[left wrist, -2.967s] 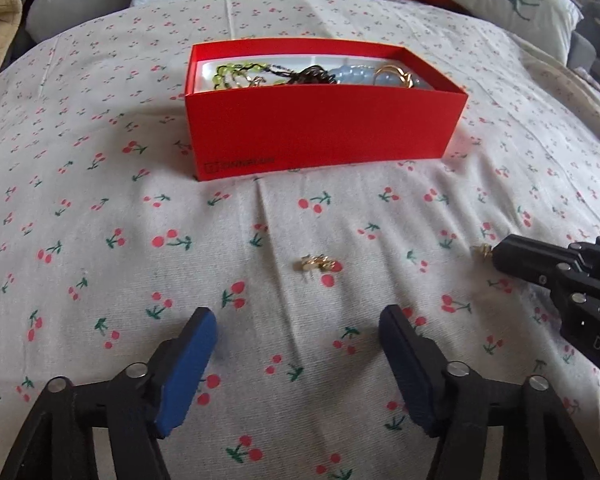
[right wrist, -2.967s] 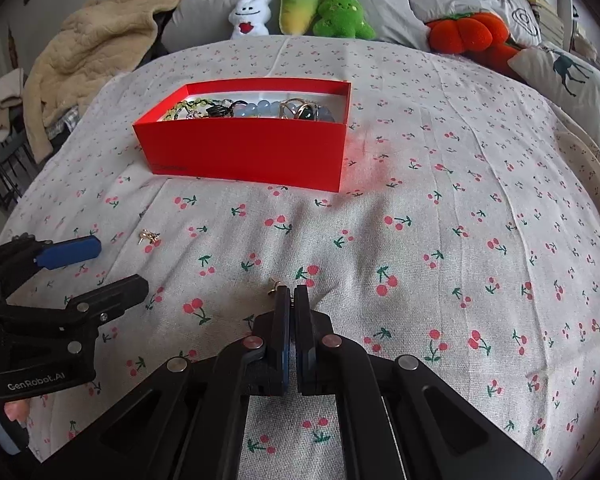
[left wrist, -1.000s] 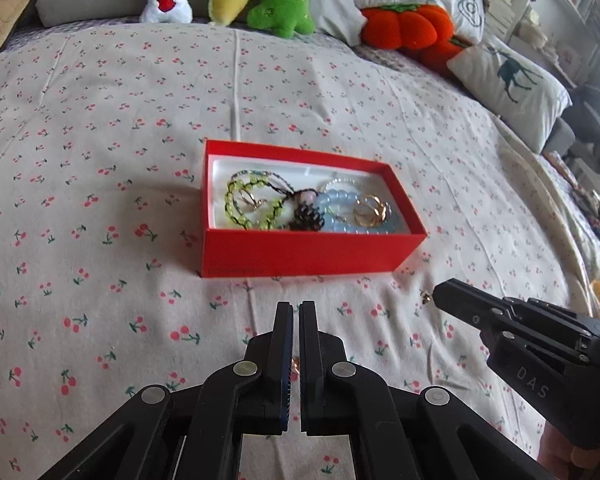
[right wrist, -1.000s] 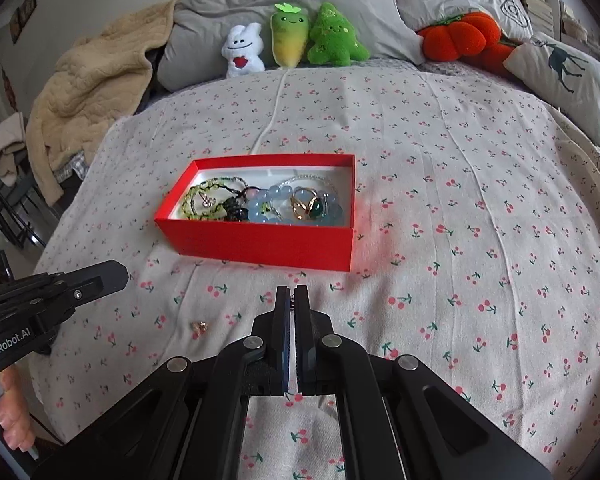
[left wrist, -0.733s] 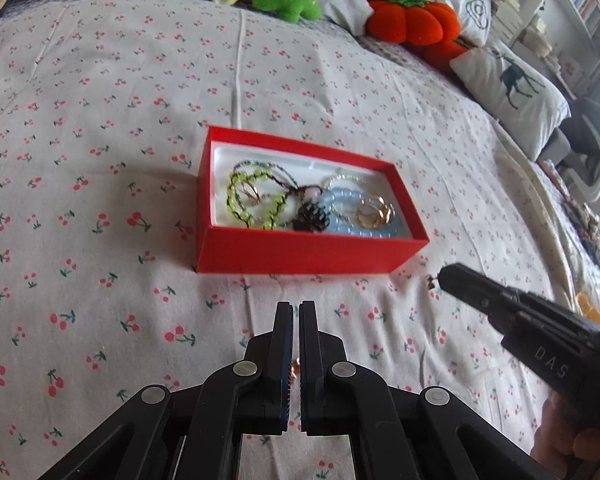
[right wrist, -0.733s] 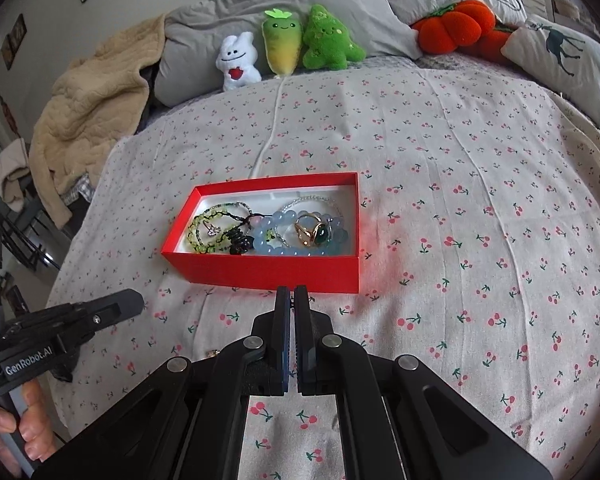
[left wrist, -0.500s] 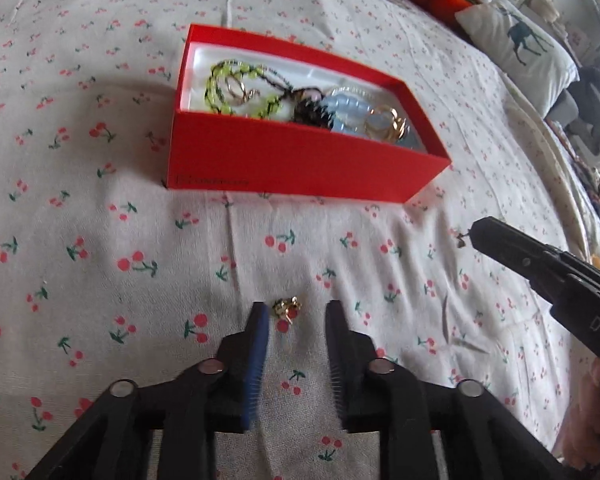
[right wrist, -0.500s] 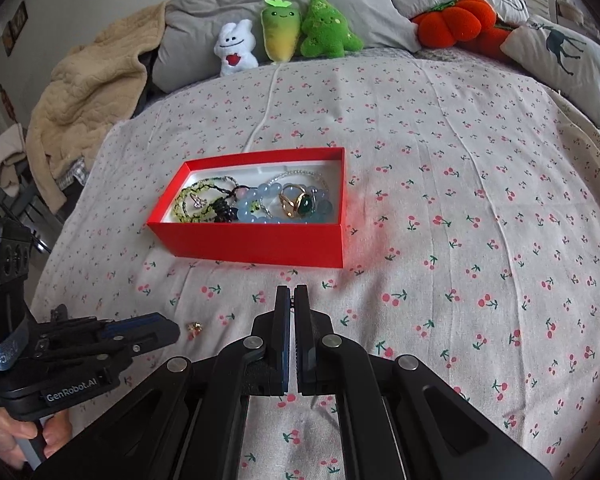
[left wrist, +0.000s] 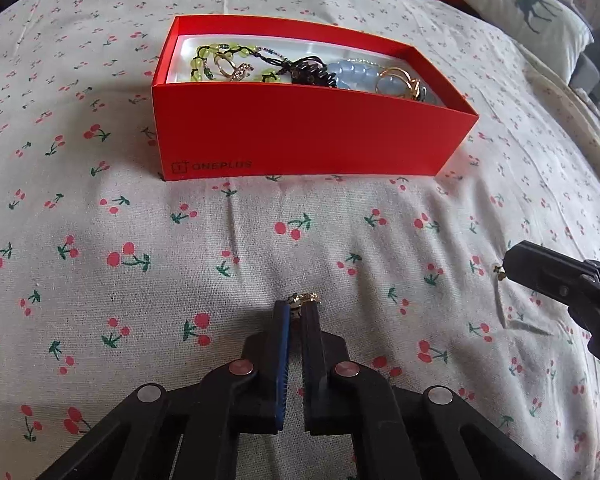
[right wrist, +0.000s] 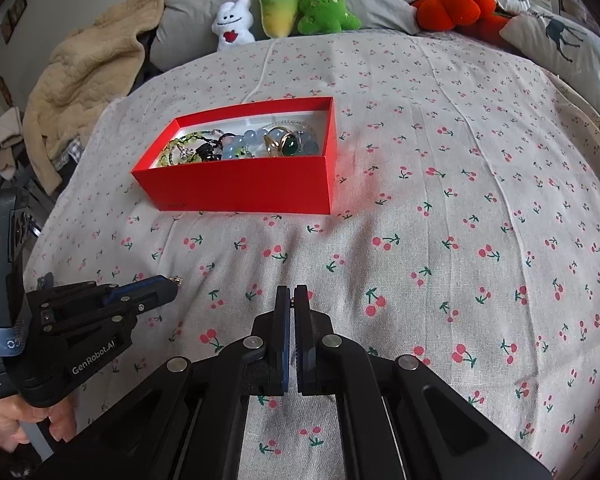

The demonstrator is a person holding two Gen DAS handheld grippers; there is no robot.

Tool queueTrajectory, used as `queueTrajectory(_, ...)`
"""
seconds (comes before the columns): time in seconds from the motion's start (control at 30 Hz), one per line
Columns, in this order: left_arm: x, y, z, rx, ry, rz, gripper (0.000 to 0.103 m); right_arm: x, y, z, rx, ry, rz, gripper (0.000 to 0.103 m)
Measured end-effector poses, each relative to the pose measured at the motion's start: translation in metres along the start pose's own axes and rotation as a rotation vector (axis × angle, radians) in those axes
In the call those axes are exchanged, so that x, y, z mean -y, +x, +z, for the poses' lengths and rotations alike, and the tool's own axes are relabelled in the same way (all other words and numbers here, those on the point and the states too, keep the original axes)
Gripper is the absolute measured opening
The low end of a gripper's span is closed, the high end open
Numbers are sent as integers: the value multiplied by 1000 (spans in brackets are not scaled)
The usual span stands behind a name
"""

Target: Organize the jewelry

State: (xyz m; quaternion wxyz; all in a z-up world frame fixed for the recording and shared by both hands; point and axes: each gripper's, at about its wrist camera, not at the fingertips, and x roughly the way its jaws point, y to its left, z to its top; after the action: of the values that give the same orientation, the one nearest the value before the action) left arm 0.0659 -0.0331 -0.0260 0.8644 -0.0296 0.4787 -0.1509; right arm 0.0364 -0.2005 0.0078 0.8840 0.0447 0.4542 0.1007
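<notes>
A bed fills both views, spread with a coarse, slightly rumpled woven bedspread printed with small red cherries; soft plush toys and pillows line the headboard end. On the cloth sits a rectangular red cardboard box with crisp edges and a white inner lining, holding a tangle of jewelry: a yellow-green bead bracelet, a dark knotted cord piece, rounded pale blue beads and a gold ring. The left gripper is low over the cloth in front of the box, its blue-padded fingers pinched narrowly on a small gold earring that pokes out at the tips. The right gripper is off to the right, fingers drawn nearly together with a second tiny gold piece at its tip.
</notes>
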Motion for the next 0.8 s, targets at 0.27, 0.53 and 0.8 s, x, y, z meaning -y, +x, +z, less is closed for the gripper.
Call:
queueTrajectory(0.27,-7,-12,3,-1,-34,-47,0,0,-7,3,12,-2,-3,1)
queueTrajectory(0.53,-7,-22,8,8,-32,-91,1,-1,-12,5,21,4,-4,1)
queueTrajectory(0.8,15,-1,-4,19,57,30,32,-6,-4,-4,7,-5,3,1)
